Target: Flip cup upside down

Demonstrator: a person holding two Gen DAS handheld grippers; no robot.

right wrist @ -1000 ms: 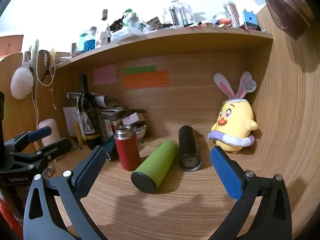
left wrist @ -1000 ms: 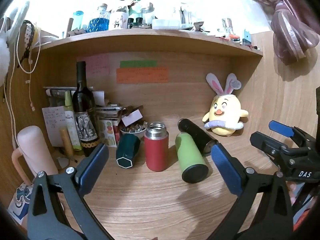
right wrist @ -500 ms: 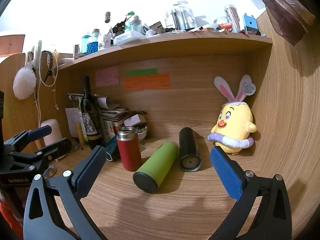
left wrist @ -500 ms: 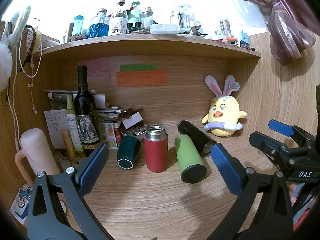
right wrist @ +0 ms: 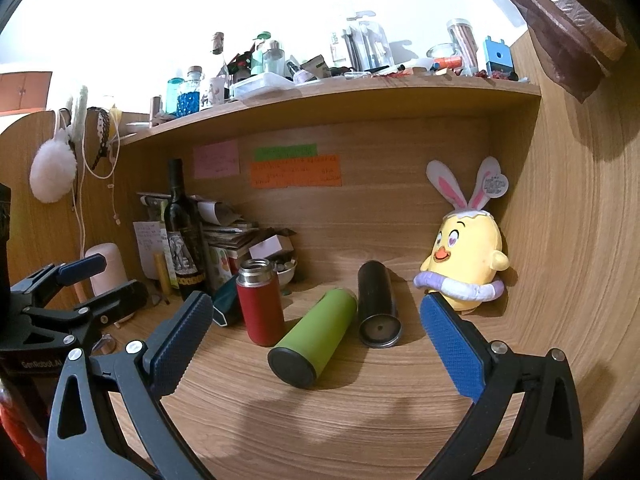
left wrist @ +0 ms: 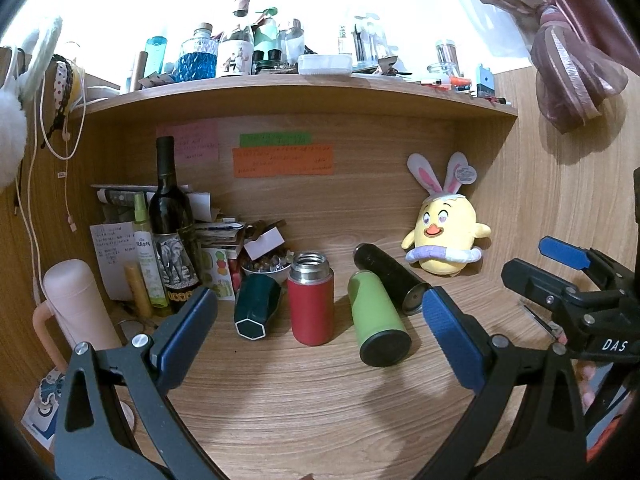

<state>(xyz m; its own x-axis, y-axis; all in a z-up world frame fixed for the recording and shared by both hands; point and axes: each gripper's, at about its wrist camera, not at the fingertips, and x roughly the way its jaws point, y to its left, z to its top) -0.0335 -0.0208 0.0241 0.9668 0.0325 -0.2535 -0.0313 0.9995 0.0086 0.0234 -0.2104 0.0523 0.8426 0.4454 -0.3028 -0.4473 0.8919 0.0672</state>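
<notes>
A red cup [left wrist: 311,303] with a steel rim stands upright, mouth up, on the wooden desk [left wrist: 320,412]; it also shows in the right wrist view [right wrist: 260,307]. A green cup [left wrist: 376,323] [right wrist: 314,339], a black cup [left wrist: 390,278] [right wrist: 377,309] and a dark teal cup [left wrist: 256,307] [right wrist: 224,305] lie on their sides around it. My left gripper [left wrist: 320,336] is open and empty, hanging in front of the cups. My right gripper [right wrist: 316,340] is open and empty, to the right; it shows in the left wrist view [left wrist: 560,276].
A wine bottle [left wrist: 170,232], a stack of papers and a small bowl [left wrist: 266,268] crowd the back left. A pink mug [left wrist: 72,308] stands at the left. A yellow plush chick [left wrist: 442,236] sits at the back right against the side wall. A cluttered shelf [left wrist: 300,88] runs overhead.
Both grippers have drawn slightly back and tilted up, so the cups sit a little lower and smaller in view. Both stay open. No cup has moved.
</notes>
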